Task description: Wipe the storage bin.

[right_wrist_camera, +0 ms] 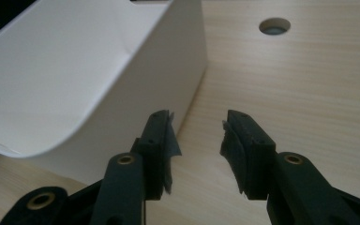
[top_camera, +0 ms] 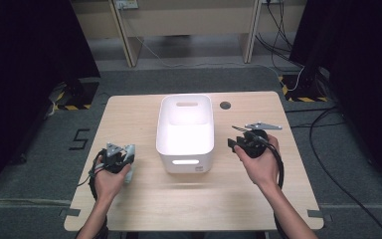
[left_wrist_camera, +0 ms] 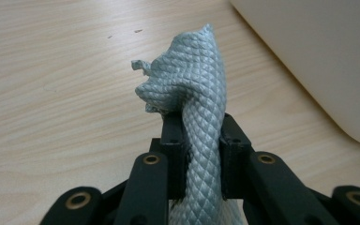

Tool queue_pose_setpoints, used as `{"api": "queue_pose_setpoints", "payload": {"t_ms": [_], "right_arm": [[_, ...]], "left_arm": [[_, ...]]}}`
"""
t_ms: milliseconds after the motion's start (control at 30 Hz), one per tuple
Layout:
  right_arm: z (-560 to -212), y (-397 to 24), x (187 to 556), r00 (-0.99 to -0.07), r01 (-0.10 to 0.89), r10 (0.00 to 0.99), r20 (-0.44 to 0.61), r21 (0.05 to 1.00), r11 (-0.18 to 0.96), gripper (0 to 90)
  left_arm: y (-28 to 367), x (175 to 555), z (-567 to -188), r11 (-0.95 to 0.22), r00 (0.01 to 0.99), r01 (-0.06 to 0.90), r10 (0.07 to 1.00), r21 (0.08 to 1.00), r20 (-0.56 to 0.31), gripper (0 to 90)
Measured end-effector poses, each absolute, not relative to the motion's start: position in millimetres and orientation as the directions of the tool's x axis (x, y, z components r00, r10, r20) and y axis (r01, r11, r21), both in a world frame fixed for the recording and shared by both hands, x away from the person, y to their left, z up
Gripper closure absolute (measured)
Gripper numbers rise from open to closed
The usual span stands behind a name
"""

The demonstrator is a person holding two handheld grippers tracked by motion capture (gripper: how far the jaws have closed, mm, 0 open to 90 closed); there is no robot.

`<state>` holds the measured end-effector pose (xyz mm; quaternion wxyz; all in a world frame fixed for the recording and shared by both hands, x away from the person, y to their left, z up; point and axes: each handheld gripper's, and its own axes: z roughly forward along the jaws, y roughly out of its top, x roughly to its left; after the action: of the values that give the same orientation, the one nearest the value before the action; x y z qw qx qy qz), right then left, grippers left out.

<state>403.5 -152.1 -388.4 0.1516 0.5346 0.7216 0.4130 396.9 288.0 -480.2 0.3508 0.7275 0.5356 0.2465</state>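
Grey cloth (left_wrist_camera: 194, 89) clamped in left hand-held gripper (left_wrist_camera: 201, 140) beside white bin (top_camera: 185, 132).

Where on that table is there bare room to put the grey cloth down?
Bare wood lies between the white bin and the table's left edge, beyond the left gripper that grips the grey cloth. The near strip before the bin is bare too. On the right, the open right gripper crowds the bin's side.
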Motion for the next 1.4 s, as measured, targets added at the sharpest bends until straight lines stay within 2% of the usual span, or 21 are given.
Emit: {"api": "queue_pose_setpoints", "payload": {"t_ms": [133, 300, 467, 600, 867, 1033, 1400], "right_arm": [[-402.8, -162.4, 406.9, -0.355, 0.677, 0.907, 0.228, 0.731, 0.082, 61.3], [-403.2, -168.6, 406.2, -0.35, 0.679, 0.908, 0.231, 0.731, 0.076, 61.2], [-401.9, -174.2, 405.3, -0.345, 0.677, 0.909, 0.233, 0.733, 0.069, 61.1], [-404.2, -177.3, 404.4, -0.342, 0.681, 0.91, 0.233, 0.729, 0.07, 60.9], [-406.0, -181.0, 401.2, -0.341, 0.674, 0.912, 0.23, 0.736, 0.066, 60.5], [-409.3, -188.6, 392.9, -0.339, 0.679, 0.909, 0.24, 0.732, 0.059, 60.1], [-430.7, -218.0, 344.6, -0.275, 0.695, 0.932, 0.238, 0.719, 0.021, 58.9]], "left_arm": [[286.7, 411.0, -491.1, -0.18, 0.292, 0.654, 0.956, 0.735, -0.026, 69.9], [286.3, 414.5, -501.8, -0.174, 0.268, 0.682, 0.963, 0.71, -0.022, 58.0], [291.6, 410.1, -496.8, -0.136, 0.256, 0.66, 0.965, 0.739, -0.051, 44.2], [297.2, 403.5, -486.9, -0.15, 0.261, 0.626, 0.965, 0.766, -0.025, 37.5], [310.5, 379.5, -473.4, -0.151, 0.285, 0.554, 0.958, 0.819, -0.016, 35.0], [324.2, 358.3, -478.8, -0.099, 0.252, 0.499, 0.967, 0.861, -0.035, 35.8], [322.1, 333.5, -500.4, -0.088, 0.244, 0.442, 0.969, 0.893, -0.026, 37.2]]}}
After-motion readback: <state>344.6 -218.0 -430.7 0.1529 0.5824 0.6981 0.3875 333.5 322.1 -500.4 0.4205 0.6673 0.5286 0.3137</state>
